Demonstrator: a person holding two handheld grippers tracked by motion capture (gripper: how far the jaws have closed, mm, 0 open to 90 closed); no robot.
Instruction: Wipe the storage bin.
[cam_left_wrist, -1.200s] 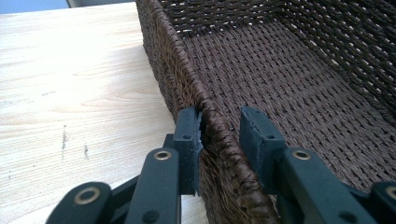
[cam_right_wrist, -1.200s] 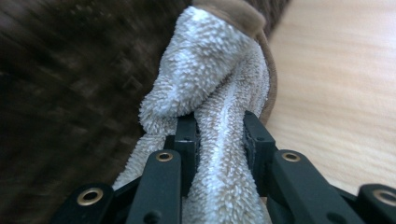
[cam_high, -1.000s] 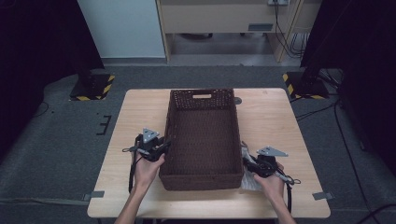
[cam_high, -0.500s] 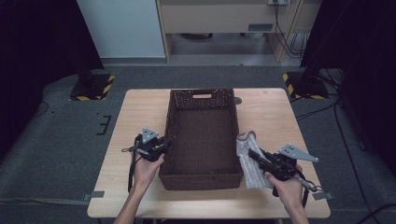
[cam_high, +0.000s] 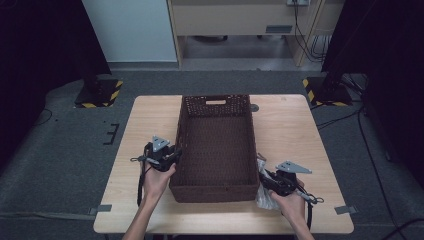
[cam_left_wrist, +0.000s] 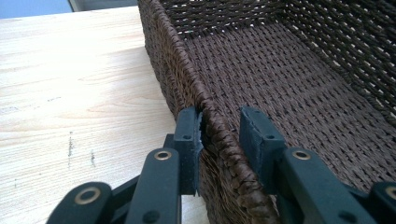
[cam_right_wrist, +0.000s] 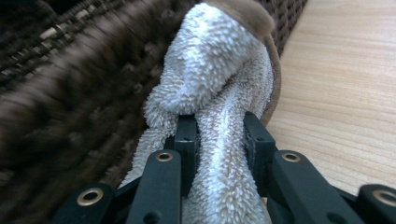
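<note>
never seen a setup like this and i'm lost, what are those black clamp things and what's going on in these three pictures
A person at a wooden table holds a hand-operated two-jaw gripper in each hand; there is no robot arm. The high view looks down from above the person's side. The other two pictures come from cameras riding on each gripper, looking along its black jaws. On the table stands an empty brown wicker basket. The left gripper straddles the basket's side wall, one jaw outside against the rim, the other inside with a gap. The right gripper is shut on a fluffy cream towel with a brown edge, held beside the basket's right wall.
</note>
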